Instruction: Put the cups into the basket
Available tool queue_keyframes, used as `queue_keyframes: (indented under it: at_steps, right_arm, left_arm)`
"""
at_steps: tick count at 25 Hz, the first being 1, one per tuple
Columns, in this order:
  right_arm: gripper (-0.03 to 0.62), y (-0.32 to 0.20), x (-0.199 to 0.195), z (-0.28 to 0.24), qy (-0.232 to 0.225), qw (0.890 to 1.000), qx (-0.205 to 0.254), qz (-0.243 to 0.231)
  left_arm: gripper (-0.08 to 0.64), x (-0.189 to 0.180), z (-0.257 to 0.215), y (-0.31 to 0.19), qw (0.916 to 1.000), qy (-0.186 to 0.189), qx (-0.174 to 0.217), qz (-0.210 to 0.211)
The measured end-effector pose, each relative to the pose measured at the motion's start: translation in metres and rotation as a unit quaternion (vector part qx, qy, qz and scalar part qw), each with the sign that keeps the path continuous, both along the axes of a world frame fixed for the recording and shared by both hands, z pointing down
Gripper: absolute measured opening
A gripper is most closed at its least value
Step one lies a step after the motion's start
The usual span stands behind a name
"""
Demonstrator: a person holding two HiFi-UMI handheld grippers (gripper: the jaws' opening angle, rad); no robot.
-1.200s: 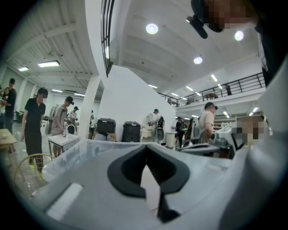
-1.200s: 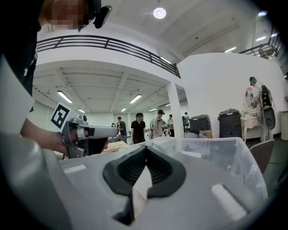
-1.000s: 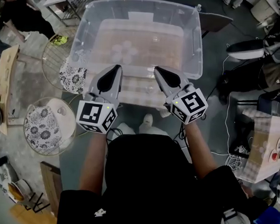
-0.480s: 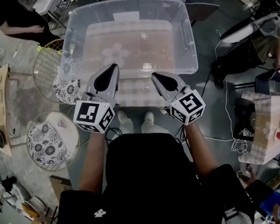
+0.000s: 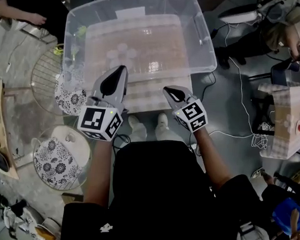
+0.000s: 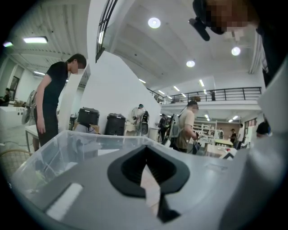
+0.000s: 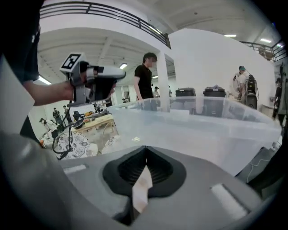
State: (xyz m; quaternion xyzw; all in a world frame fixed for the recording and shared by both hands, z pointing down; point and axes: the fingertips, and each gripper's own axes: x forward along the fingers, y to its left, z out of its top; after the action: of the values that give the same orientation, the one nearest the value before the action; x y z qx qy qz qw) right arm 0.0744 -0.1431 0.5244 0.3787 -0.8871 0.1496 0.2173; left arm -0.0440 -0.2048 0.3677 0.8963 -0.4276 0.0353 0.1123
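A big clear plastic bin (image 5: pixel 204 46) is sitting on a table (image 5: pixel 146 99) covered in a pale checked cloth, taking up the far middle of the head view. To its left, down on the floor, two round wire baskets are standing: the farther one (image 5: pixel 41 75) is showing mostly bare wire with a floral cloth at its near edge, and the nearer one (image 5: pixel 50 155) is lined with the same black-and-white floral print. The person is holding the left gripper (image 5: pixel 121 69) over the near edge of the bin, and its claw is sitting pressed together with nothing in it. The right gripper (image 5: pixel 167 90) is hanging just to its right, over the near strip of checked cloth, its claw likewise closed and empty. Each gripper is carrying a cube printed with bold black-and-white square markers (image 5: pixel 100 123), which are showing blocky patterns and not letters. Inside the bin, left of its middle, a cluster of faint round shapes that look like clear cups (image 5: pixel 121 53) is resting on the bottom, well apart from both baskets. A white label (image 5: pixel 130 12) is sticking to the bin's far wall, its print too small to read.
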Motion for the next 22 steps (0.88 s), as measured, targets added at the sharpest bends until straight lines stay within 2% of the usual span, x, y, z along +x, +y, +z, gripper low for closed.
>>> queue_keyframes:
  at_steps: [5,8,12,17,22]
  right_arm:
    - [0.050,0.001,-0.005,0.063,0.035,0.997,-0.072,0.015]
    - [0.077,0.005,-0.007,0.100,0.082,0.991,-0.102,0.014]
    - [0.114,0.006,-0.007,0.131,0.142,0.983,-0.120,0.014]
    - [0.114,0.007,-0.012,0.164,0.249,0.959,-0.129,-0.031]
    - [0.109,0.008,-0.013,0.190,0.320,0.936,-0.130,-0.070]
  left_arm:
    - [0.006,-0.009,0.005,-0.005,0.9999,-0.005,-0.006,0.015]
    - [0.006,-0.011,0.008,-0.005,0.9996,-0.009,-0.008,0.027]
    - [0.006,-0.013,0.009,-0.007,0.9991,-0.011,-0.008,0.040]
    - [0.006,-0.019,0.011,-0.010,0.9986,-0.019,-0.009,0.049]
    - [0.006,-0.025,0.011,-0.011,0.9983,-0.025,-0.006,0.052]
